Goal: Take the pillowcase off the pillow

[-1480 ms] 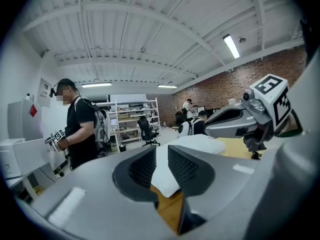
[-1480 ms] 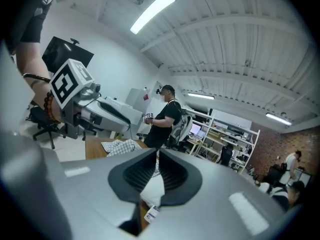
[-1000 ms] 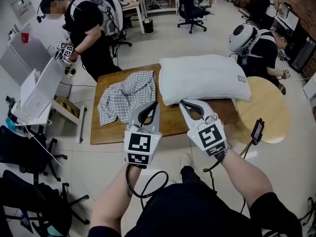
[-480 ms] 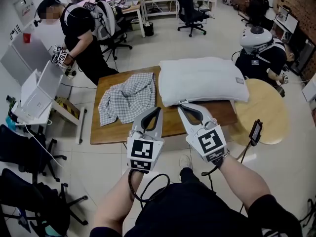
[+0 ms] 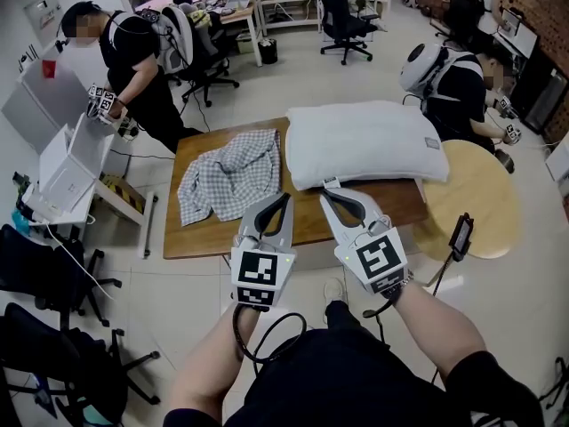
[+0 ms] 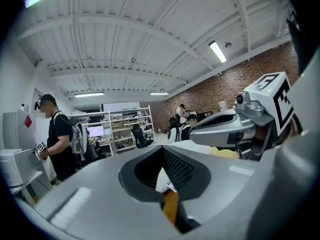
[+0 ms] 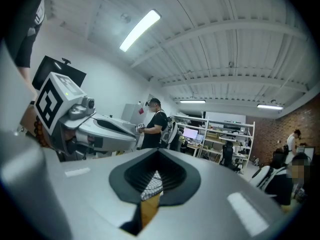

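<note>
The bare white pillow (image 5: 364, 143) lies on the right half of the wooden table (image 5: 307, 221). The grey-and-white checked pillowcase (image 5: 229, 174) is off it, crumpled on the left half. My left gripper (image 5: 284, 197) hovers shut and empty over the table's near edge, just right of the pillowcase. Beside it, my right gripper (image 5: 326, 190) is shut and empty, its tip at the pillow's near edge. The left gripper view looks level through its shut jaws (image 6: 162, 149) at a sliver of pillow (image 6: 161, 180). The right gripper view shows checked cloth (image 7: 150, 184) past its shut jaws (image 7: 159, 151).
A round yellow table (image 5: 480, 194) with a phone on a stand (image 5: 461, 234) adjoins the right end. A person (image 5: 453, 78) bends behind it. Another person (image 5: 133, 52) stands at the far left by a white cabinet (image 5: 62, 172). Office chairs (image 5: 347, 12) stand beyond.
Both grippers have drawn slightly back toward me from the pillow and pillowcase, still shut. The person at the right has shifted; the one at the left has stepped further left.
</note>
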`<state>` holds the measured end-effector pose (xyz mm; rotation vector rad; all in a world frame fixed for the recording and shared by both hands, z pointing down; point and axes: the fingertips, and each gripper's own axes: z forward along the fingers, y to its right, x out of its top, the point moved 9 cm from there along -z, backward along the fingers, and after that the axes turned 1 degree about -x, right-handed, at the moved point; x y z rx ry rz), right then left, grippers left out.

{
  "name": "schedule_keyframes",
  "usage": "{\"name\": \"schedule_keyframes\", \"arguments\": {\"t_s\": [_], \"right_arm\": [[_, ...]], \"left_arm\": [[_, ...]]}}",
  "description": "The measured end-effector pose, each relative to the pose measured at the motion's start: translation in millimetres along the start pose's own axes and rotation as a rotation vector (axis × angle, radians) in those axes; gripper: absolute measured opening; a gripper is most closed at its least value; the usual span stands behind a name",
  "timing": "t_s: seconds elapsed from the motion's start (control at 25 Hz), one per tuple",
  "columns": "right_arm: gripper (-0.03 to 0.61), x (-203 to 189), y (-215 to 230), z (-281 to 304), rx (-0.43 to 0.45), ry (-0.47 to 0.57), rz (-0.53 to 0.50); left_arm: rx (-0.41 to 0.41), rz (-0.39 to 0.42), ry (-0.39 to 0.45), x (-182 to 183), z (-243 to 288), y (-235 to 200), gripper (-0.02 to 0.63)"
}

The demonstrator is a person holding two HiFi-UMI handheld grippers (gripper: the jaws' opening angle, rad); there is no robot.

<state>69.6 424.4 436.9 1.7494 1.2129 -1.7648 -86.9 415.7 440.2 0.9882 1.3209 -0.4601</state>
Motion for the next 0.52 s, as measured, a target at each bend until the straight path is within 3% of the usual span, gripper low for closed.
{"name": "schedule_keyframes", "arguments": {"t_s": [0.52], "right_arm": [[0.0, -5, 5, -3, -0.01, 0.002, 0.006]], "left_arm": [[0.005, -0.006, -0.006, -4, 7, 4, 0.003]]}}
